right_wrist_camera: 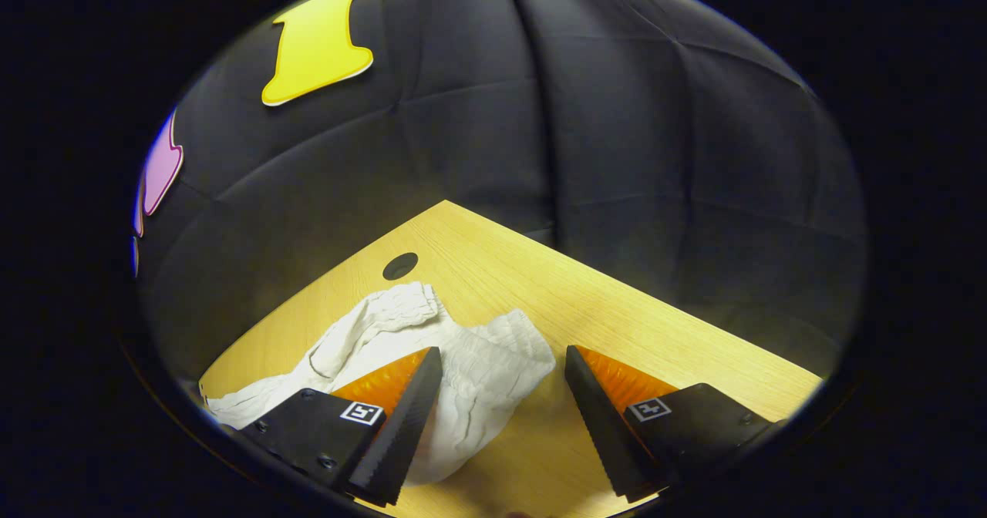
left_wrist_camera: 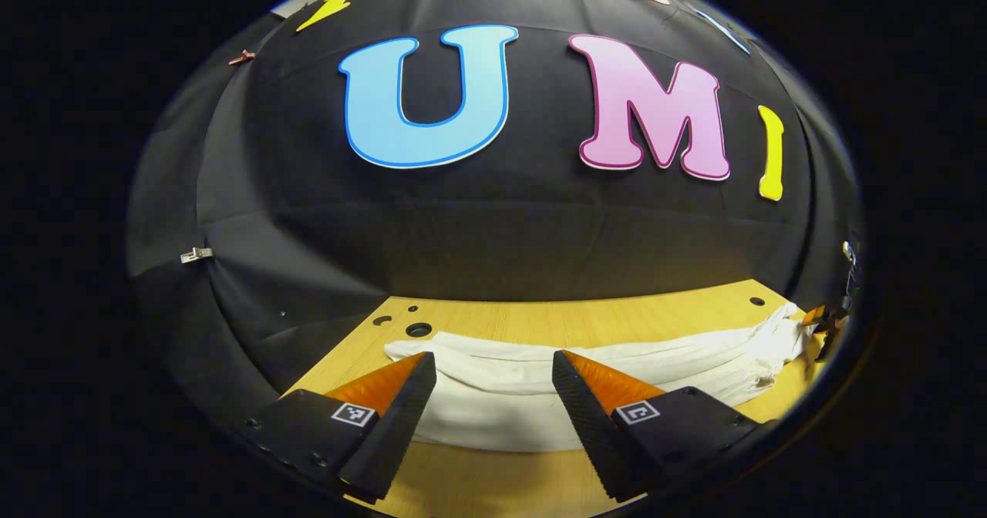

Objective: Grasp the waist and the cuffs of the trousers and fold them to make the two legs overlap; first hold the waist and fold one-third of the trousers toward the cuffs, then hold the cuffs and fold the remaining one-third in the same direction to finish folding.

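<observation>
White trousers on the table, between both grippers' parted, empty fingers.

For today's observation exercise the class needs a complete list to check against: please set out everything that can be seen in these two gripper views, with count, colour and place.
Trousers: one pair, white, lying crumpled across the table; the gathered elastic end lies under the right gripper.
Table: one, light wood, meeting the booth wall at the back.
Holes in the table: several, dark, round, near the far corners.
Booth wall: black cloth, behind and beside the table.
Clips: two small ones on the wall cloth, left side of the left gripper view.
Left gripper: one, open, over the trousers' middle, not gripping.
Right gripper: one, open, over the gathered end, not gripping.
</observation>
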Available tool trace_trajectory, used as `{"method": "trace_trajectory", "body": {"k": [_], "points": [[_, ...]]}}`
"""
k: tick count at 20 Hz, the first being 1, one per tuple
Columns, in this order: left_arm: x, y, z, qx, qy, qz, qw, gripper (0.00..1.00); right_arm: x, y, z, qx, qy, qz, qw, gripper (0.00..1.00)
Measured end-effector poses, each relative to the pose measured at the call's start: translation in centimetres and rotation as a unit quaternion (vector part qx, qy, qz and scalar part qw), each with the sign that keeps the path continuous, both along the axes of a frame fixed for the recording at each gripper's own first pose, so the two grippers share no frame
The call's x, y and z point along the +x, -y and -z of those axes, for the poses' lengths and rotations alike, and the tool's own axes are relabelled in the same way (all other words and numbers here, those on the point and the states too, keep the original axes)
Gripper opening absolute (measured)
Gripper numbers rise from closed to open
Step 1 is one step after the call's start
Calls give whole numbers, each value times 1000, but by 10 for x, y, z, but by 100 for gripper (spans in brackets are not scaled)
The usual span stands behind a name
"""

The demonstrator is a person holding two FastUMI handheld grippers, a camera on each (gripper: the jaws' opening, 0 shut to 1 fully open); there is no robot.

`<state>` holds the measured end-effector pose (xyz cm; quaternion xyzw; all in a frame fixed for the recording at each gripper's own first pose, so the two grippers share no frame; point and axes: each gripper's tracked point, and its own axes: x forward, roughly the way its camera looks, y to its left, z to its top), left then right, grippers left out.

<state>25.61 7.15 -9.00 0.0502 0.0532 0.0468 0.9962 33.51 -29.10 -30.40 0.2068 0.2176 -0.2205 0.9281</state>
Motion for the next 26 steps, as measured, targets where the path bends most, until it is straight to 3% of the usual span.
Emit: {"method": "trace_trajectory", "body": {"k": [2, 3, 4, 8, 13, 14, 18, 20, 26], "points": [[-4, 2, 11, -7, -10, 4, 1000, 98, 3, 0, 0, -5, -1, 4, 1000, 98], [-7, 4, 17, -8, -16, 4, 1000, 98, 1, -5, 0, -1, -5, 2, 1000, 80], [-8, 5, 24, -8, -22, 4, 1000, 98, 3, -1, -2, -11, -3, 7, 1000, 86], [-25, 8, 41, 7, -29, -10, 1000, 98, 4, -9, 2, -21, -8, 11, 1000, 65], [-44, 20, 69, 4, -57, -5, 998, 98, 8, -19, 2, -38, -2, -7, 999, 15], [-46, 21, 73, 2, -62, -4, 998, 98, 9, -19, 1, -50, -1, -15, 999, 19], [-48, 20, 73, -8, -60, -5, 998, 98, 10, -24, -21, -125, 12, -57, 991, 10], [-49, 18, 71, -4, -58, -10, 998, 98, 7, -36, -43, -161, 31, -85, 983, 10], [-51, 11, 67, 4, -54, -22, 998, 98, -5, -45, -53, -203, 72, -124, 969, 10]]}}
